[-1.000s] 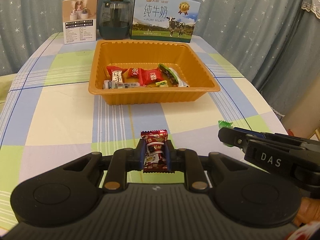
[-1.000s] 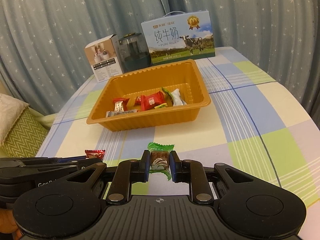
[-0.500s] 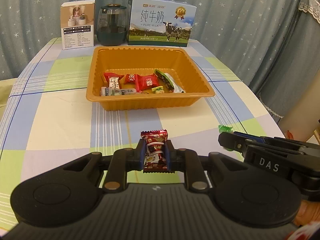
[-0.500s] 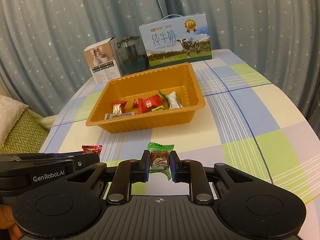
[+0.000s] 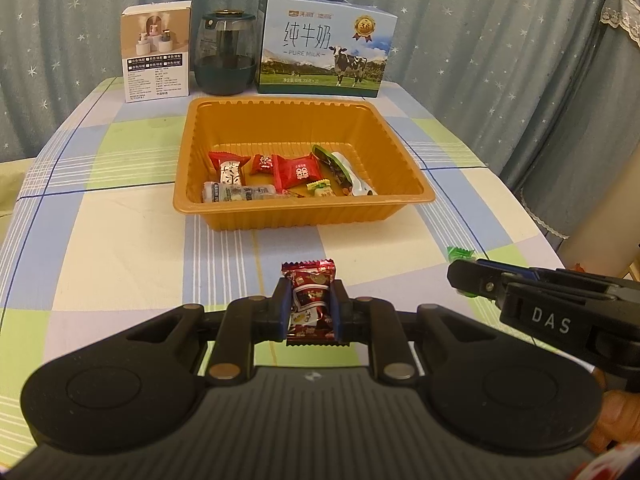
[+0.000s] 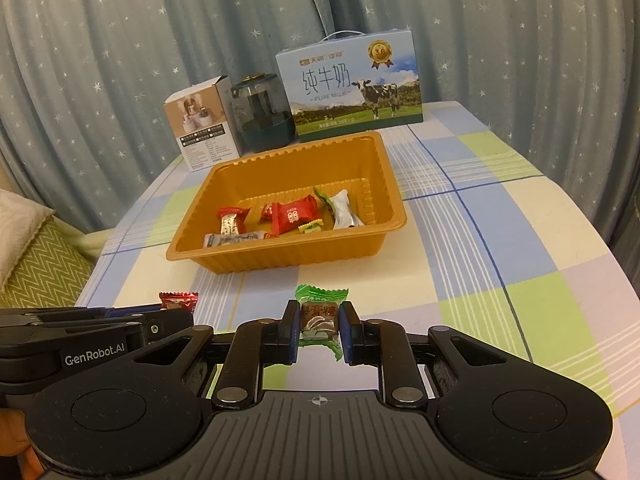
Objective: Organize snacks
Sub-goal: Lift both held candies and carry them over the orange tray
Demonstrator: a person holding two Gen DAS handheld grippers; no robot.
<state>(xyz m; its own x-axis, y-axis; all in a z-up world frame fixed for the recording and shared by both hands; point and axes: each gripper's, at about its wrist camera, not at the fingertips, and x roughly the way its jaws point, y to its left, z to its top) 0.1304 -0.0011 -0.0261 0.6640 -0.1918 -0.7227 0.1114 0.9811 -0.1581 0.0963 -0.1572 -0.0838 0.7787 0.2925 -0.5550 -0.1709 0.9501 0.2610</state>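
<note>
right now both tongs sit low over the near end of the worktop [image 5: 120, 240], and each one has a sweet. the left tongs [image 5: 311, 312] are closed tight on a dark red wrapped candy [image 5: 310, 300], pads pressing both its sides, its crimped top edge poking up above the fingers. the right tongs [image 6: 320, 330] are clamped the same way on a green wrapped candy [image 6: 320, 314], brown label facing the camera. from the left wrist view the right tongs come in from the right edge with a bit of green wrapper at the tip; from the right wrist view the left tongs lie at the lower left with the red wrapper showing.

ahead of both, well apart from them, the orange ribbed tray [image 5: 304, 216] rests near the middle of the worktop, with a cluster of sweets inside towards its near wall: red wrappers, a silver one, a long pale one, a small yellow-green one.

the worktop wears a checked cloth of blue, green and cream squares with thin stripes. along its far edge stand 3 things in a row: a small white product box [image 5: 157, 51], a dark green jar [image 5: 225, 58] and a pure milk carton [image 5: 326, 46] with a cow on it. behind hangs a blue-grey curtain [image 6: 120, 40] dotted with white stars, and at the left edge of the right wrist view sits a green zigzag cushion [image 6: 44, 272].
</note>
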